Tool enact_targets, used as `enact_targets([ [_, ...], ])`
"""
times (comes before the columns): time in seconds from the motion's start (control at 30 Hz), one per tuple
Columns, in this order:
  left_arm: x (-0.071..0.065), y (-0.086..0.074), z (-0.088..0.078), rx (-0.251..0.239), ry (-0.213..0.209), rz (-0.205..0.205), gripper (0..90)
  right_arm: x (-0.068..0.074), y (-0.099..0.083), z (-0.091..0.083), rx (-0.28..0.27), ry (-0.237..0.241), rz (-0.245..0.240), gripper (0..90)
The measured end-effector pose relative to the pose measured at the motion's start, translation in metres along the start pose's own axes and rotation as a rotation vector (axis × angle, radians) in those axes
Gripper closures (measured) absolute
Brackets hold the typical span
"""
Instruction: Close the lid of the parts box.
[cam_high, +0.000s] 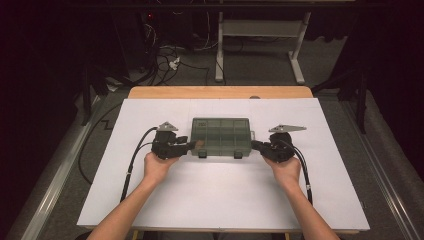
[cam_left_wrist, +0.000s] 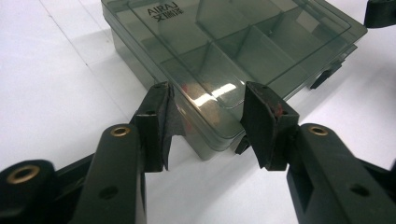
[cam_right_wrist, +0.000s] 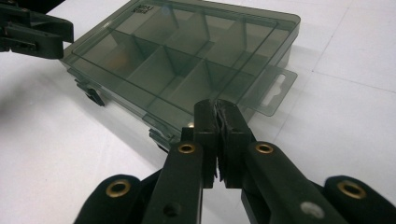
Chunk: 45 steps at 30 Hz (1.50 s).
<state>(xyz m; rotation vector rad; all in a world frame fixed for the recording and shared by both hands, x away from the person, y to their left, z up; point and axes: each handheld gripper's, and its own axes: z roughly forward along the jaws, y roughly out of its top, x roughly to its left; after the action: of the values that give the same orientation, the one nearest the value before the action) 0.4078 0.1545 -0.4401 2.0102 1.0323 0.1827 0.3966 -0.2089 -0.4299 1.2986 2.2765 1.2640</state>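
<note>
A smoky translucent compartment box (cam_high: 221, 136) with its lid down lies in the middle of the white board (cam_high: 220, 200). My left gripper (cam_high: 192, 145) comes in from the left, and in the left gripper view its jaws (cam_left_wrist: 208, 107) straddle the box's near corner (cam_left_wrist: 210, 135) with both pads against its walls. My right gripper (cam_high: 254, 145) is at the box's right near corner. In the right gripper view it (cam_right_wrist: 217, 105) is shut with nothing between the pads, tips right at the box's edge (cam_right_wrist: 187, 116), beside the hang tab (cam_right_wrist: 275, 88).
The white board covers a wooden table (cam_high: 220, 92) whose far edge shows behind. On the floor beyond the table are cables (cam_high: 165, 60) and a white desk frame (cam_high: 260, 35). Two latches (cam_high: 220, 155) sit on the box's near side.
</note>
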Motion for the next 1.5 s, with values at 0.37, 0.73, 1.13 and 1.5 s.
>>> enact_targets([
  [0.37, -0.002, -0.001, 0.002, 0.004, -0.003, 0.002, 52.5, 0.001, -0.001, 0.002, 0.014, 0.001, -0.004, 86.2],
  [0.73, -0.002, -0.003, 0.001, -0.009, 0.005, 0.007, 44.9, -0.002, -0.002, -0.002, 0.017, -0.02, -0.006, 77.2],
  [1.13, 0.002, -0.011, -0.009, -0.03, 0.025, 0.004, 41.0, -0.007, -0.008, -0.006, 0.007, -0.03, 0.012, 67.4],
  [1.5, 0.002, -0.015, -0.016, -0.043, 0.03, 0.014, 40.3, -0.009, -0.012, -0.011, 0.0, -0.045, 0.0, 62.3],
])
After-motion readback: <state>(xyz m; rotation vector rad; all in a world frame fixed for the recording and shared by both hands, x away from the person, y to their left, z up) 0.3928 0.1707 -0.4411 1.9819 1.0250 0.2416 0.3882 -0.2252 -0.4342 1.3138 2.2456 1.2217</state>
